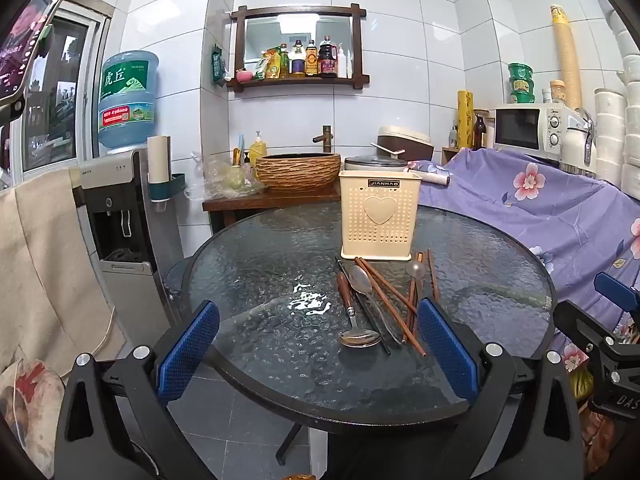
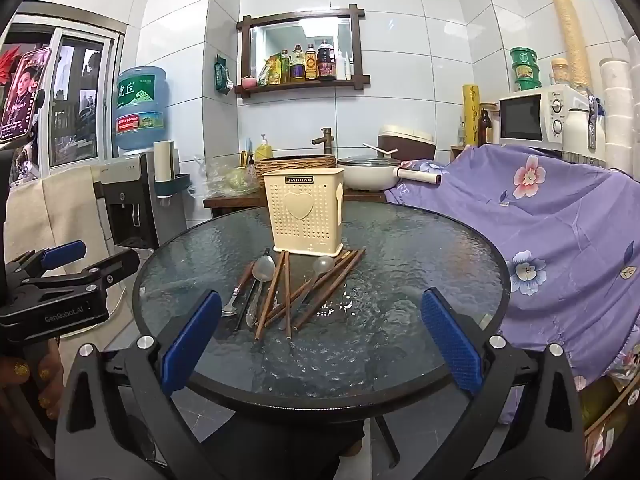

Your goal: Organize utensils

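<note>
A cream perforated utensil holder (image 1: pixel 379 216) (image 2: pixel 306 211) with a heart on its front stands upright on the round glass table (image 1: pixel 256 264) (image 2: pixel 420 264). In front of it lies a loose pile: brown chopsticks (image 1: pixel 386 302) (image 2: pixel 286 292), a metal spoon (image 1: pixel 359 338) (image 2: pixel 234 300) with a brown handle, and clear plastic spoons (image 1: pixel 416 270) (image 2: pixel 323 265). My left gripper (image 1: pixel 318 354) hovers open over the near table edge, its right finger beside the pile's near end. Also open and holding nothing, my right gripper (image 2: pixel 320 340) hangs over the near edge, the pile just beyond its left finger.
A purple flowered cloth (image 1: pixel 532 200) (image 2: pixel 560 216) covers furniture at the right, under a microwave (image 1: pixel 528 126) (image 2: pixel 536 116). Behind the table are a wooden stand with a basin (image 1: pixel 298 170) and a pot (image 2: pixel 370 170). A water dispenser (image 1: pixel 116 208) (image 2: pixel 128 204) stands left.
</note>
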Motion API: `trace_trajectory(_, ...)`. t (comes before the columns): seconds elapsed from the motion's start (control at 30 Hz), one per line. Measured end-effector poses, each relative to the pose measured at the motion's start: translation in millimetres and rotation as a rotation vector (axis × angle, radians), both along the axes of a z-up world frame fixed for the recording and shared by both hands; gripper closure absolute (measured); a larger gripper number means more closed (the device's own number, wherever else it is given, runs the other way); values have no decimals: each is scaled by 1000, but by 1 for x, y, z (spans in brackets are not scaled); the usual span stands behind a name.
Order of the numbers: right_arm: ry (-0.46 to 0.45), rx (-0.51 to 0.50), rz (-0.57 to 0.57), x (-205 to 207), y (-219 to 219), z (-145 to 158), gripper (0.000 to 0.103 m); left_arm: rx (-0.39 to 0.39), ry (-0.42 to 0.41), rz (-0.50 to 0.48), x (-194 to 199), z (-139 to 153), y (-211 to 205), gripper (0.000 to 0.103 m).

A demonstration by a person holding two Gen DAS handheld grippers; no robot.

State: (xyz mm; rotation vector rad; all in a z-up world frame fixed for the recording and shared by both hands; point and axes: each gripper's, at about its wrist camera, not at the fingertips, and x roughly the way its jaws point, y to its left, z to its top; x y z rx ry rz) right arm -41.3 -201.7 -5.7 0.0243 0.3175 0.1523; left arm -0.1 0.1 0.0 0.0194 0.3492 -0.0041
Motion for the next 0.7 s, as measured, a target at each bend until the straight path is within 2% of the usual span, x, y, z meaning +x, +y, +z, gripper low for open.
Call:
trace_trajectory(0.2, -2, 6, -6, -3, -2, 4, 5, 2, 0, -2, -1, 1, 0, 6)
trace_trajectory(0.33, -2, 9, -9, 2, 5, -13, 5, 0, 4, -1, -1, -2, 0, 6)
trace_trajectory(0.43, 5, 15, -9, 1, 5, -13, 5, 4, 5, -1, -2, -4, -1, 6)
trace_trajectory(0.5, 15, 23, -5, 3, -6, -2, 5, 4, 5, -3, -2, -2, -2, 6)
trace_trajectory(0.7, 15, 26, -7, 2, -8, -1, 5, 5, 7, -2, -1, -3, -4, 6)
